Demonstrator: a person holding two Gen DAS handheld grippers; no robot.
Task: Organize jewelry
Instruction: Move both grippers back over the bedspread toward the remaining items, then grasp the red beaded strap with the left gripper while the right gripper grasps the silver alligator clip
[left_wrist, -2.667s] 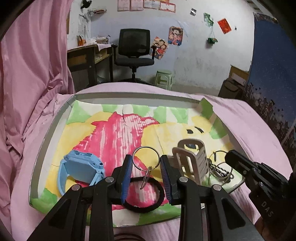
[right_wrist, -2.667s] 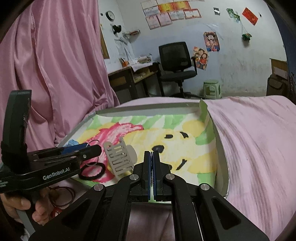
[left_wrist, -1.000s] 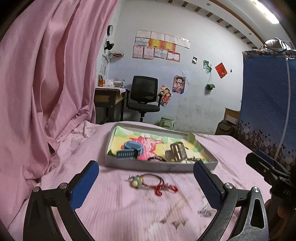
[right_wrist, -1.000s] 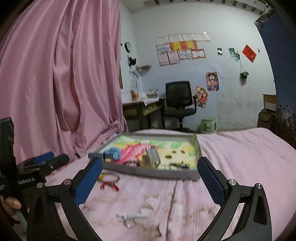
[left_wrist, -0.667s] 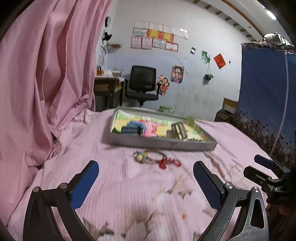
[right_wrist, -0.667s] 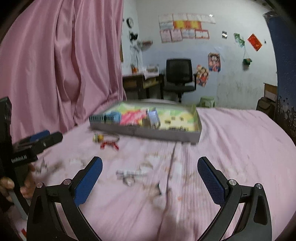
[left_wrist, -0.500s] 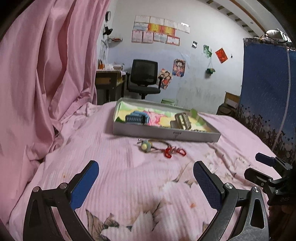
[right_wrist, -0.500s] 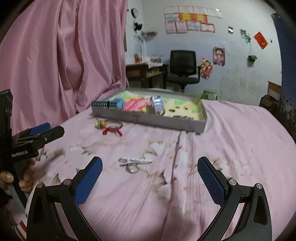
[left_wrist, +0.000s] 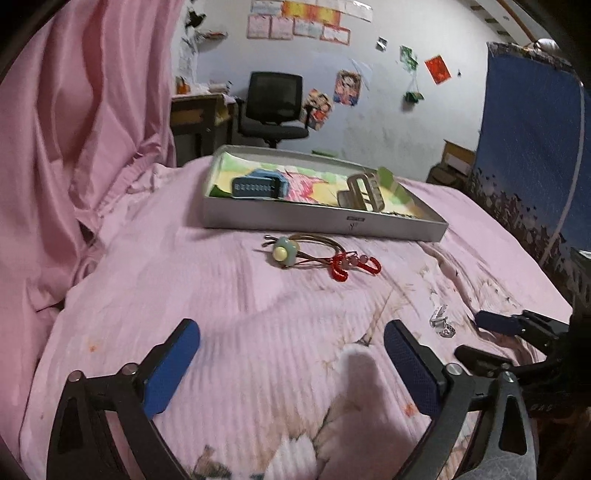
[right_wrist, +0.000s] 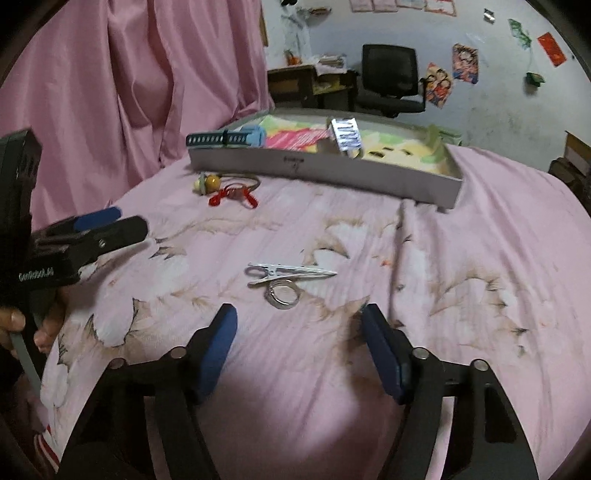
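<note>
A grey tray (left_wrist: 325, 219) on the pink bedspread holds a blue watch (left_wrist: 258, 186) and a beige hair claw (left_wrist: 364, 192). In front of it lies a bracelet with a green-yellow bead (left_wrist: 283, 253) and a red cord (left_wrist: 351, 264). My left gripper (left_wrist: 291, 350) hovers open and empty, well short of the bracelet. My right gripper (right_wrist: 301, 325) is open, with a silver clip (right_wrist: 288, 273) and a ring (right_wrist: 282, 293) just ahead of its fingertips. From this view I also see the tray (right_wrist: 325, 168), the watch (right_wrist: 229, 138) and the bracelet (right_wrist: 208, 182).
A pink curtain (left_wrist: 74, 147) hangs on the left. Beyond the bed stand a desk (left_wrist: 199, 118) and a black office chair (left_wrist: 273, 107); a blue cloth (left_wrist: 528, 122) hangs on the right. A hand (right_wrist: 14, 325) holds the left gripper (right_wrist: 122, 223).
Both grippers left the tray, opened wide and drew back over the bed. The right one has since dipped toward the silver clip and ring, its jaws narrowing somewhat.
</note>
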